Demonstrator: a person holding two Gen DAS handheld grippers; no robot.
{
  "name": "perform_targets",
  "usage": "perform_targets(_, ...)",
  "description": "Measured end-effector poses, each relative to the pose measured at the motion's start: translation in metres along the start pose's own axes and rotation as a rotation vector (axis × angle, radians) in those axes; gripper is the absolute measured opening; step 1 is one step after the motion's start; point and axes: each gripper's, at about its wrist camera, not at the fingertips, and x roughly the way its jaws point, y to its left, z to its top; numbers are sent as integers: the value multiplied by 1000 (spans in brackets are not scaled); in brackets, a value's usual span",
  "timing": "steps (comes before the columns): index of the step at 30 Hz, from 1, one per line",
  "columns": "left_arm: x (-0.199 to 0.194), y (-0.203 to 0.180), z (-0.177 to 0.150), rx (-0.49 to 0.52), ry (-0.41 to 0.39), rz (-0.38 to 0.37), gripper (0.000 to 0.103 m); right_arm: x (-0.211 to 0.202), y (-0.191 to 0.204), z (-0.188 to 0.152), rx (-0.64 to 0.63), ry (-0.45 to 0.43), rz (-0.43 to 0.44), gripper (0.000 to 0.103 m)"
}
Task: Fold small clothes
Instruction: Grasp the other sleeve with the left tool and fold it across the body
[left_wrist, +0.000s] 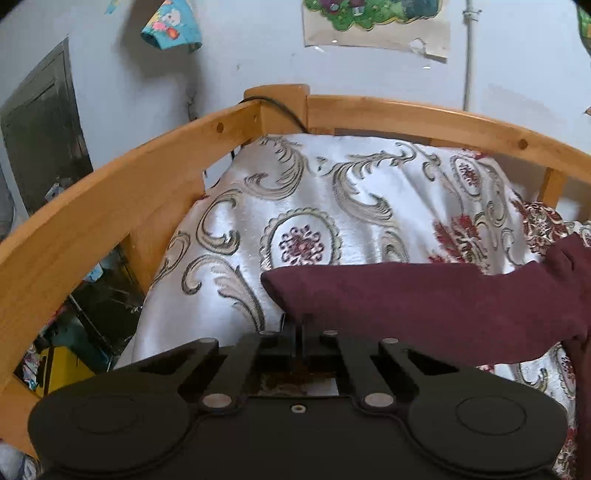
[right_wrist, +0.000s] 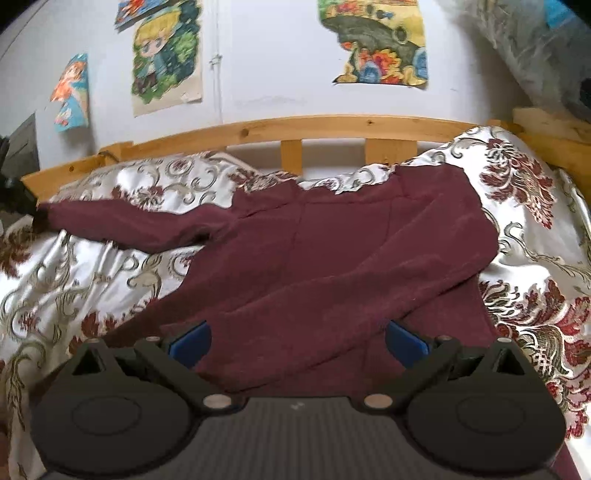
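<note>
1. Our left gripper (left_wrist: 299, 325) is matte black plastic, built on a wide flat body with two large round housings, each marked by a raised circular cap.
2. Angled black link arms run forward from silver round pivot pins, with smaller screws at their far joints and triangular cut-outs along the outer arms.
3. A small metal-ringed hole sits at the centre of the left body's front edge.
4. Our right gripper (right_wrist: 297, 338) has the same black housings, link arms and silver pins, but its centre plate is finely ribbed grey.
5. Its fingers (right_wrist: 190, 341) carry blue pads.
</note>
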Motion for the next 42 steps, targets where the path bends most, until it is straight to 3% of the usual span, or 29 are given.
perform_targets(4,-21,-11,15,26,-3,-2,1,-2,-3,3,10,-11,-6,103)
perform_targets(9,-56,-37,51,64,18,-72,1,-7,-4,5,23,-20,11,103)
perform_targets(15,-123,-102,87,159,-54,-230,1,-15,-4,9,23,-41,27,103)
perform_targets(20,-171,-183,87,309,-135,-398,1,-20,-14,13,42,-51,5,103)
perform_targets(25,-192,-267,62,443,-132,-568,1,-26,-31,19,65,-58,-55,103)
perform_targets(32,-181,-358,-2,487,-56,-753,1,-32,-72,26,82,-29,-215,103)
perform_targets(39,-149,-403,-77,494,104,-808,1,-36,-122,28,208,-38,-324,103)
perform_targets(42,-143,-408,-107,496,104,-798,1,-36,-133,27,231,-34,-347,103)
